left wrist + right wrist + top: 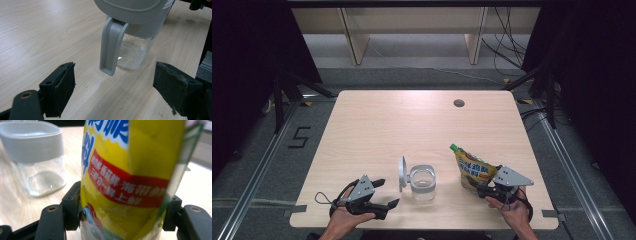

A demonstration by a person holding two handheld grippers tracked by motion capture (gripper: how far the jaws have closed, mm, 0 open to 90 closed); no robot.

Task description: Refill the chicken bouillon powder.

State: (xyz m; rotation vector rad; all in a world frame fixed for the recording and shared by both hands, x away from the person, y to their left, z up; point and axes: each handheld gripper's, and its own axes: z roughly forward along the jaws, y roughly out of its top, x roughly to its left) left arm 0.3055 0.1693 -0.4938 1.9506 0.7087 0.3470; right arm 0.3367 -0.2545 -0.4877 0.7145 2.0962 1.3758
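We see a pale wooden counter (377, 125) from above, with a clear jar (422, 183) near its front edge as our landmark. The jar's grey lid (402, 173) stands flipped up on the side toward the left gripper (382, 193), whose jaws are spread wide and hold nothing. Through that gripper's view, the jar's grey clasp (110, 47) hangs down before the glass; the jar's top is cut off. On the jar's other side, the right gripper (476, 186) grips the base of a yellow pouch (472, 169) with a green cap (454, 147). In the right gripper view the pouch is blurred and cropped, its print unreadable.
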